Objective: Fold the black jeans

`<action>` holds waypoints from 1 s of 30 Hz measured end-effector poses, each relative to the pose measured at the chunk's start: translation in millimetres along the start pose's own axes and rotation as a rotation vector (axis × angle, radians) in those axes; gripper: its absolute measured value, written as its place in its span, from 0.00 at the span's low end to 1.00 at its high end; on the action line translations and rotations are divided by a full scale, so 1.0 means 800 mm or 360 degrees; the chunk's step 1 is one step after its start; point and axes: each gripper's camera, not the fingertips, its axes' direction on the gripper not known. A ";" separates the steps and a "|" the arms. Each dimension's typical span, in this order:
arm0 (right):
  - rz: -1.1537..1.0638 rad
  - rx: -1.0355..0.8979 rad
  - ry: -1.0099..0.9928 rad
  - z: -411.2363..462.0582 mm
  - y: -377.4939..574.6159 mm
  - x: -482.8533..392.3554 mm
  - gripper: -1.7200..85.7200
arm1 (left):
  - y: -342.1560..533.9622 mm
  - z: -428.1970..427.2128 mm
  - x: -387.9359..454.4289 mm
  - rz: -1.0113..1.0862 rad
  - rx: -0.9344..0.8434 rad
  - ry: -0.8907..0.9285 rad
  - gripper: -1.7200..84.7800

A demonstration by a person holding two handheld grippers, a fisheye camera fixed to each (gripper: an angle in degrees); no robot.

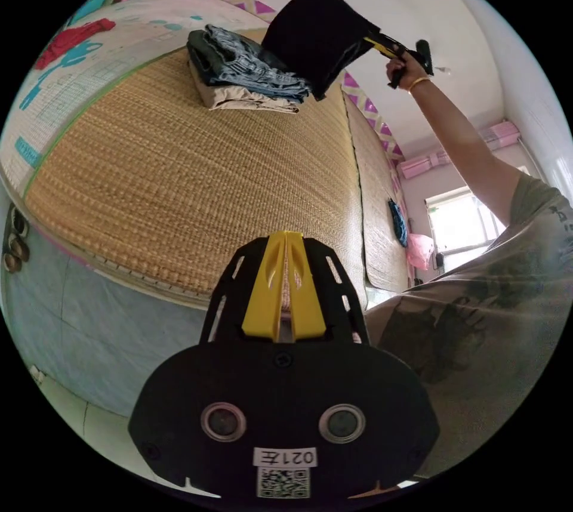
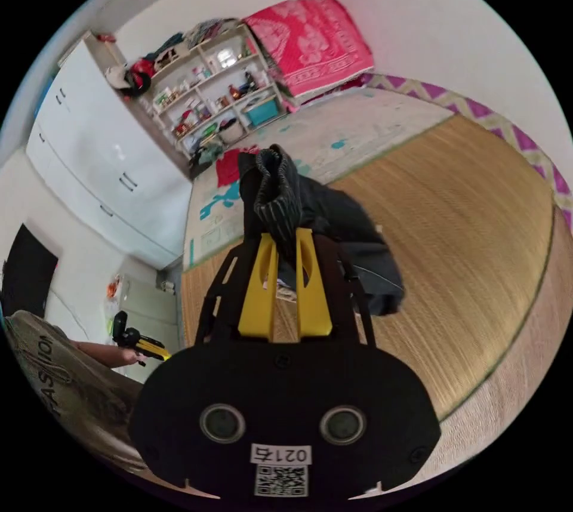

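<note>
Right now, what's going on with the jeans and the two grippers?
The right gripper is shut on the folded black jeans, holding them in the air near the pile of folded clothes on the woven mat. The left gripper is shut with nothing in it, low at the near edge of the mat.
</note>
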 end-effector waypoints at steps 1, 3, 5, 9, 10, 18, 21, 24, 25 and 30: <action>0.0022 0.0036 0.0038 -0.044 0.013 0.021 0.05 | -0.006 0.003 0.003 0.0024 -0.0010 -0.0001 0.01; 0.0072 0.0097 0.0041 -0.107 0.039 0.048 0.04 | -0.028 0.014 0.017 0.0107 -0.0047 0.0011 0.01; 0.0100 0.0120 0.0081 -0.165 0.070 0.065 0.05 | -0.045 0.025 0.029 0.0158 -0.0071 0.0043 0.01; 0.0123 -0.0044 0.0251 -0.227 0.161 0.075 0.06 | -0.080 0.058 0.059 0.0259 -0.0139 0.0109 0.01; 0.0173 -0.0104 0.0271 -0.222 0.196 0.078 0.06 | -0.084 0.063 0.063 0.0270 -0.0149 0.0120 0.01; 0.0672 -0.0382 0.0407 -0.057 0.470 0.106 0.07 | -0.134 0.132 0.116 0.0401 -0.0353 0.0151 0.01; 0.0998 -0.0168 0.0110 -0.038 0.548 0.127 0.06 | -0.148 0.136 0.137 0.0519 -0.0414 0.0084 0.01; 0.0987 -0.0079 0.0167 -0.043 0.579 0.127 0.05 | -0.157 0.136 0.142 0.0532 -0.0433 0.0060 0.01; 0.0917 -0.0104 0.0229 -0.044 0.583 0.125 0.05 | -0.159 0.136 0.141 0.0520 -0.0433 0.0062 0.01; 0.0811 -0.0164 0.0365 -0.057 0.602 0.137 0.04 | -0.167 0.147 0.134 0.0369 -0.0434 0.0086 0.01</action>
